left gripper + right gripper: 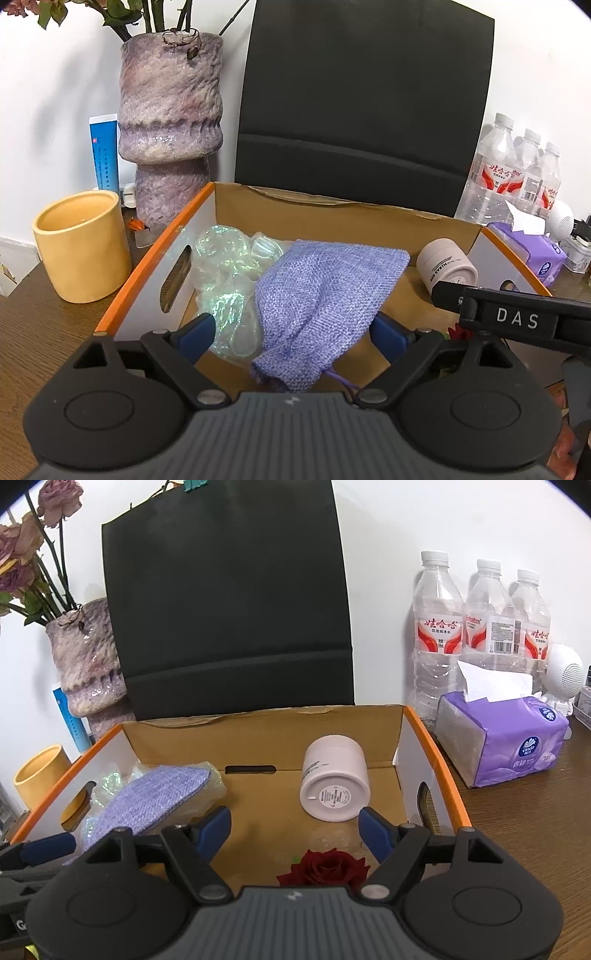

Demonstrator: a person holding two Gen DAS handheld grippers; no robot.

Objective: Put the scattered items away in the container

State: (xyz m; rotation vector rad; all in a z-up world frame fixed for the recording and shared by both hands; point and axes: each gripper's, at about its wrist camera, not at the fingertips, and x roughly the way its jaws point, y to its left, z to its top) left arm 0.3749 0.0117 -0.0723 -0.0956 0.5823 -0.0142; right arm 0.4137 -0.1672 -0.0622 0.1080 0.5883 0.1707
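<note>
1. While both tools hover over the near edge of the cardboard box (pixel 436 746), the left hand-held gripper (pixel 295 328) has its blue fingers (pixel 199 332) spread wide apart, and nothing is pinched between them.
2. A lilac woven pouch (pixel 325 295) lies in the box between those fingers, touching neither pad as far as can be seen, its drawstring end towards the camera.
3. Under and beside the pouch, on its left, sits a crumpled shiny film bag (pixel 225 266), up against the box's left wall.
4. The right hand-held gripper (pixel 295 827) also has its fingers parted, with no item clamped.
5. Just below its fingertips, a dark red rose (pixel 325 867) rests on the box floor at the near edge, partly hidden by the gripper body.
6. A pale pink jar (pixel 332 779) lies on its side in the right half of the box, base towards the right wrist camera, well clear of the pouch.
7. Outside the box on the wooden bench (pixel 535 830), a yellow cup (pixel 81 243) and a purple vase (pixel 170 110) holding dried flowers stand to the left.
8. A purple tissue pack (pixel 506 738) and three water bottles (pixel 484 627) stand to the right.
9. A black bag (pixel 229 609) stands upright behind the box, against the white wall.
</note>
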